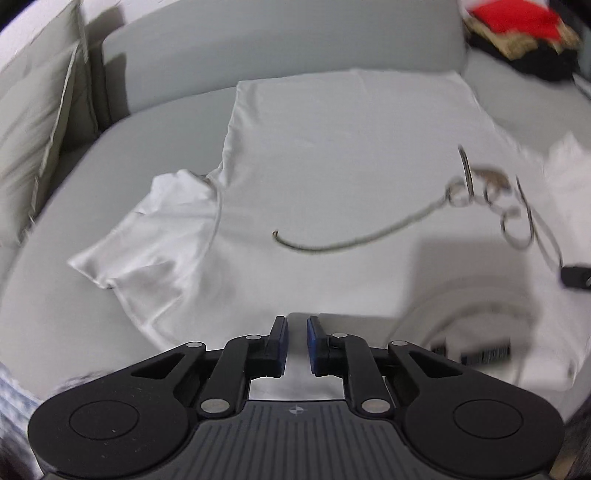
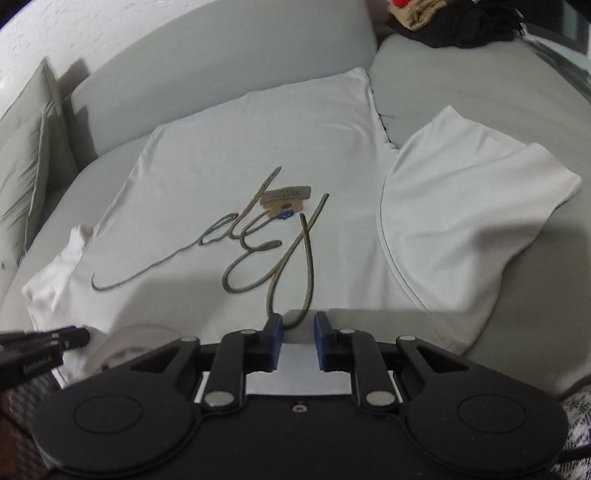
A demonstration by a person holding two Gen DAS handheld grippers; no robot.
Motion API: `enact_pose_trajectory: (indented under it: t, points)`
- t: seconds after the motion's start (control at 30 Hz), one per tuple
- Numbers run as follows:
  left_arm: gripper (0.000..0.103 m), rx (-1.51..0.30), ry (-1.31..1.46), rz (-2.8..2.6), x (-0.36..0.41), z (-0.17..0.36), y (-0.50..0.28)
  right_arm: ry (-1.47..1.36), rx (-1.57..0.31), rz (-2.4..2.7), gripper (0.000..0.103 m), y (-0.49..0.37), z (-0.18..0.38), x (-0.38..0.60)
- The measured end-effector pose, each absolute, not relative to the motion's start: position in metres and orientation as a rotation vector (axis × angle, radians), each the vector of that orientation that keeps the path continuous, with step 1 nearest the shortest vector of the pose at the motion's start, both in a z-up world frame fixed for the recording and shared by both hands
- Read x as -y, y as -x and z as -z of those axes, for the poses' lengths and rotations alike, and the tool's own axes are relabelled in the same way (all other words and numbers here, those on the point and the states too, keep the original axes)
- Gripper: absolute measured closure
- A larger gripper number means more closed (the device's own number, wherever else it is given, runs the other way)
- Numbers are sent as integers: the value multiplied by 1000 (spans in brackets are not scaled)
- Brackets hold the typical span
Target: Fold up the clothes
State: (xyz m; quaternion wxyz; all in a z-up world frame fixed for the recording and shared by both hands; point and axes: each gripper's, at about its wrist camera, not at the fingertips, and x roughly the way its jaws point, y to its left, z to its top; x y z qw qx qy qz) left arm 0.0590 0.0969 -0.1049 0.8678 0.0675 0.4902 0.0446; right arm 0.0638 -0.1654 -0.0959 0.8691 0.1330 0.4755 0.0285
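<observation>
On the grey sofa seat (image 2: 461, 85), one white T-shirt (image 2: 229, 155) is laid out flat, front side up, with its long axis running from the near edge toward the backrest; the hem lies at the far end against the backrest and the neck opening (image 1: 476, 325) lies at the near end, close to the grippers. A cursive script design (image 2: 258, 240) and a small card tag (image 2: 286, 195) are seen on the chest. Two short sleeves are counted: the one (image 1: 147, 236) on the left is crumpled, the one (image 2: 472, 206) on the right is spread wide. The left gripper (image 1: 296, 332) is held low over the near part of the shirt, its two fingers parted by a narrow gap with nothing between them. The right gripper (image 2: 298, 330) is held likewise near the script's lower loop, its fingers slightly apart and empty. Two cushions (image 1: 33, 122) are stood at the far left, and a pile of clothes (image 1: 524, 33) is seen at the far right.
</observation>
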Motion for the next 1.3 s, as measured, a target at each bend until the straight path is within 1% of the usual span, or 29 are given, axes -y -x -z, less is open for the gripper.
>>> enact_pose_trajectory:
  t: [0.17,0.23,0.27,0.3,0.33,0.4,0.47,0.5,0.53,0.57,0.63,0.7,0.77,0.8,0.83,0.87,0.93,1.1,1.23,1.27,1.3]
  points:
    - [89,-1070,-90,-39,-104,90,-27,-252,-1056,-38,84,-33,94,182]
    - [88,-1050,-69,-12,-103,83,-23,-324,-1089,-37,84,-25,90,198]
    - [88,-1024,-69,0,-100,78,-23,-379,-1071,-48,84,-23,86,208]
    - [86,-1005,-68,17,-95,73,-26,-418,-1042,-52,84,-21,82,216]
    - [80,-986,-66,34,-90,69,-29,-440,-1011,-46,83,-21,77,223]
    - [74,-949,-64,69,-81,60,-35,-495,-937,-22,74,-23,69,240]
    - [73,-946,-63,90,-71,56,-40,-567,-851,25,46,-26,62,262]
    - [72,-943,-64,94,-67,55,-42,-597,-814,62,40,-26,60,274]
    - [69,-942,-58,100,-64,55,-42,-626,-777,98,38,-27,58,287]
    - [68,-941,-52,106,-62,55,-41,-655,-740,134,38,-27,56,299]
    - [68,-946,-43,117,-59,56,-41,-721,-690,193,38,-30,58,323]
    - [68,-950,-49,113,-59,56,-41,-803,-687,222,40,-34,69,343]
    - [68,-948,-55,104,-60,55,-40,-884,-683,250,50,-39,80,363]
    - [68,-946,-54,104,-61,54,-39,-917,-680,257,53,-40,86,369]
    - [68,-944,-52,104,-61,52,-38,-942,-678,263,59,-42,91,374]
    - [68,-943,-51,105,-62,51,-38,-937,-678,261,63,-43,94,375]
    - [68,-940,-49,107,-64,51,-37,-925,-678,255,68,-47,99,378]
    - [67,-952,-46,106,-62,56,-37,-877,-702,214,69,-59,105,378]
    - [67,-944,-59,102,-61,58,-37,-855,-718,217,75,-71,106,376]
    - [67,-940,-62,97,-61,58,-36,-853,-722,220,78,-74,106,376]
    - [67,-937,-62,94,-63,58,-35,-850,-727,224,87,-76,107,376]
